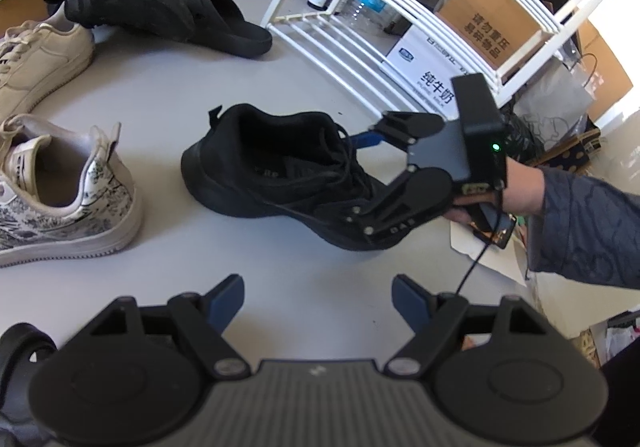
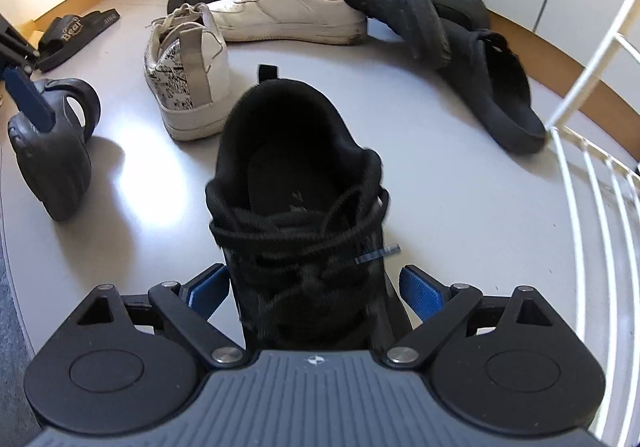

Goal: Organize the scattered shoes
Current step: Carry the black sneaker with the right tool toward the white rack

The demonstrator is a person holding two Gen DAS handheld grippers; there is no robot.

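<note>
right gripper [image 2: 316, 287] straddles the laced front of a black mesh sneaker [image 2: 296, 183] on the pale floor [image 2: 460, 215], jaws parted; left gripper [image 1: 318, 297] hovers released.

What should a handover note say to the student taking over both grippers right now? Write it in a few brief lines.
Right gripper: open, pads either side of the black laced shoe; not yet clamped.
Left gripper: open, empty, above the floor.
Shoes: all on the floor; printed sneaker, cream sneaker, black slipper among them.
Done: nothing on the white rack that I can see.
Left: grip the black shoe, then sort the rest.
</note>
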